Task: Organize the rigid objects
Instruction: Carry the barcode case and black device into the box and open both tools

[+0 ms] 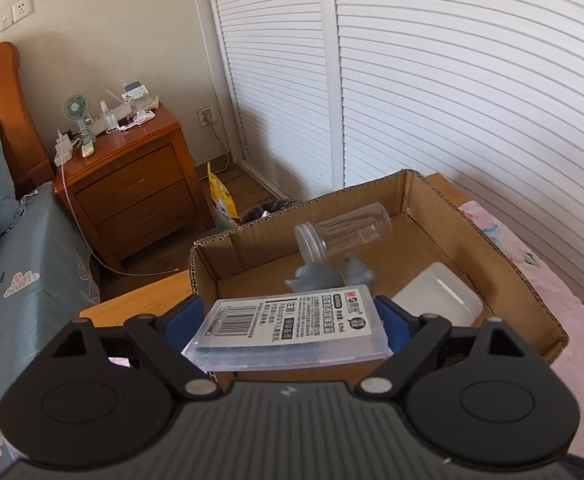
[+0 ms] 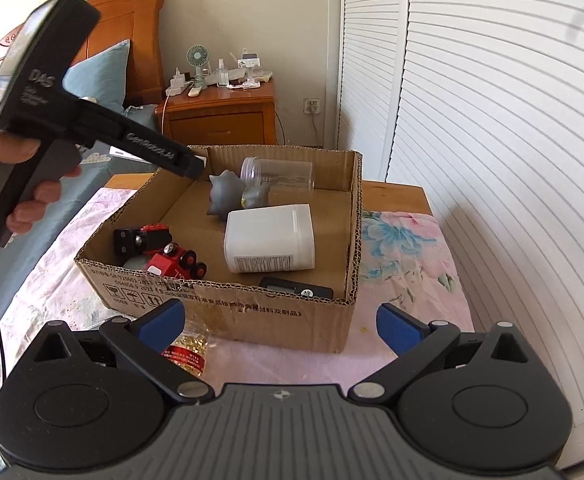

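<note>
While blue fingers (image 1: pixel 392 318) flank it, clear case (image 1: pixel 292 330) sits clamped — over box (image 1: pixel 492 236).

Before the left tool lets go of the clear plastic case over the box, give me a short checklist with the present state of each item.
1. Clear plastic case held between the left tool's blue pads: ok.
2. Case over the cardboard box opening: ok.
3. Free floor in the box beneath the case: cannot tell, hidden by the case.
4. Right tool open, holding nothing, outside the box: ok.
5. Case clear of the grey toy and white container: cannot tell.
</note>
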Demonstrator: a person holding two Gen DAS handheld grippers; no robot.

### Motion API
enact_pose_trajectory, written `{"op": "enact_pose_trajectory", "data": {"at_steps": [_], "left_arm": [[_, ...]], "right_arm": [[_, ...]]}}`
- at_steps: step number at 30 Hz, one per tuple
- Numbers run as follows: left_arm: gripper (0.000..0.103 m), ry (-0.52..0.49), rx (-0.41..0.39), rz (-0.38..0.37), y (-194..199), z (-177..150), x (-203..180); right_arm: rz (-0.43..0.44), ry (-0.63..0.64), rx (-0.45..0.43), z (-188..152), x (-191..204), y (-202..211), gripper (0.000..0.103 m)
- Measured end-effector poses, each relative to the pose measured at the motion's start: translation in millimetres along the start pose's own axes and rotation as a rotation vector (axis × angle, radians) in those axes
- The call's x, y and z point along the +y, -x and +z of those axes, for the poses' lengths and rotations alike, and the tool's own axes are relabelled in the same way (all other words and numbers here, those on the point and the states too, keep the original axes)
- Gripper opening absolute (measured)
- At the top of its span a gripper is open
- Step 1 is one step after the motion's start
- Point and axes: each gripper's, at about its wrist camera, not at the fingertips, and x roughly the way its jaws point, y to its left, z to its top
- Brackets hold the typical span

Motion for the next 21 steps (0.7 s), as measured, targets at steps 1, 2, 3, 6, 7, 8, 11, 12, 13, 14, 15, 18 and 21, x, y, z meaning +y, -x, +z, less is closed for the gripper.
{"op": "enact_pose_trajectory", "data": {"at_steps": [1,2,3,6,7,8,11,12,13,14,15,18,21], "left_arm": [[0.091,0.007,-0.001,0.005,-0.8,0.9,1.0],[0.092,0.013,-0.003,0.008,-1.0,1.3,1.8],[0.092,0.019,-0.004,0.008,-0.1,1.5,3.1],[0.093,0.026,0.004,-0.004,6.1,-2.6,4.5],[0.094,0.022,0.005,-0.003,9.3,-4.6,4.3],[0.096,0.018,0.002,0.005,13.3,-7.0,3.8],[0.099,0.008,-0.007,0.020,25.7,-14.7,4.4],[0.099,0.009,-0.008,0.020,30.0,-17.5,5.3],[0.099,0.012,-0.007,0.018,34.0,-20.5,6.1],[0.099,0.015,-0.006,0.013,38.4,-23.6,7.0],[0.099,0.021,-0.008,0.009,42.5,-26.9,7.9],[0.099,0.036,-0.005,0.007,55.5,-39.1,9.6],[0.099,0.062,-0.014,0.040,69.6,-53.7,10.2]], "right_arm": [[-0.003,0.003,-0.003,-0.1,0.6,1.5,0.103],[-0.005,0.006,-0.006,-0.5,1.1,3.1,0.103],[-0.006,0.006,-0.009,-0.3,1.5,3.8,0.103],[0.000,0.007,-0.009,-0.7,2.0,4.3,0.103],[0.001,0.007,-0.008,-1.0,2.5,4.2,0.103],[0.001,0.007,-0.008,-1.4,3.3,4.3,0.103],[0.006,0.002,-0.005,-2.3,4.3,3.6,0.103],[0.008,0.000,-0.004,-2.9,4.7,3.5,0.103],[0.010,-0.001,-0.003,-3.4,5.2,3.6,0.103],[0.011,-0.002,-0.002,-4.0,5.7,3.9,0.103],[0.011,-0.003,-0.003,-4.5,6.3,4.3,0.103],[0.015,-0.006,-0.004,-6.8,8.2,5.9,0.103],[0.004,-0.001,-0.003,-10.1,11.0,7.0,0.103]]}}
